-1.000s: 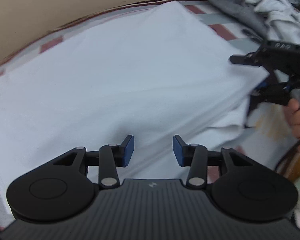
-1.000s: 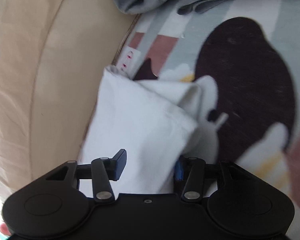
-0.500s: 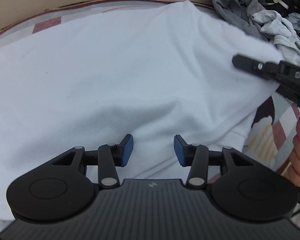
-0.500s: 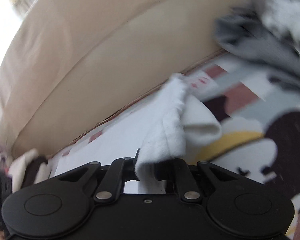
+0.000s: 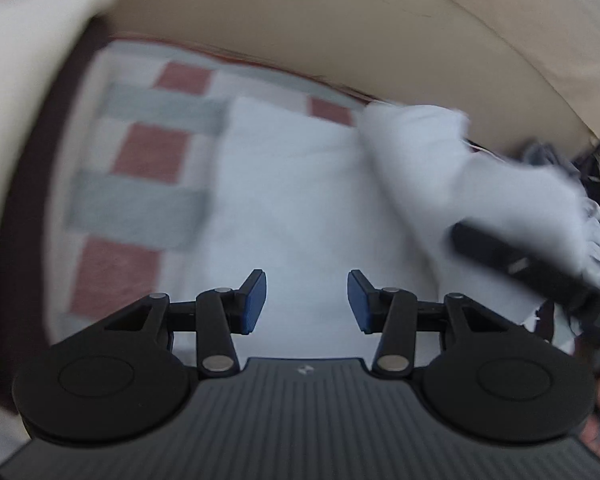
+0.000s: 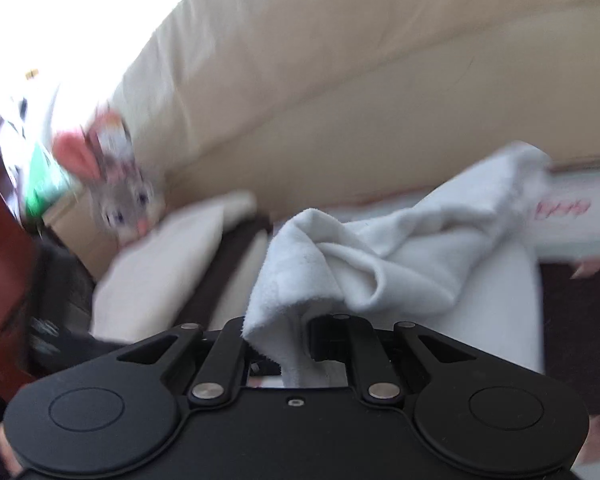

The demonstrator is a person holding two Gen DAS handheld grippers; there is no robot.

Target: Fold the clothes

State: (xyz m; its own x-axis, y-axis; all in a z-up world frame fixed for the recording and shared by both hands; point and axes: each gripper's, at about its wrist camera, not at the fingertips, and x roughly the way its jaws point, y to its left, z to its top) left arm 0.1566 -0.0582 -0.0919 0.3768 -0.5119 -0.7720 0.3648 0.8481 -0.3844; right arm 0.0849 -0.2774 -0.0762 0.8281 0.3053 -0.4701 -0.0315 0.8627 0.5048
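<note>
Right claw [image 6: 284,344] just closed, pinching white fleece garment [image 6: 340,264] at lower centre; left claw [image 5: 306,300] spread, empty above it; soft, floppy, light; best gripped at hem corners.

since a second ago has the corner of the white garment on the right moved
Yes. The right gripper is shut on that corner of the white garment, lifted off the patterned blanket toward the beige sofa back.

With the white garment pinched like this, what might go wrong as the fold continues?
The right gripper is shut on only a bunched edge of the white garment, so the cloth could slip free mid-fold. The left gripper is open and holds nothing down, so the rest of the garment may drag across the checked blanket and wrinkle.
</note>
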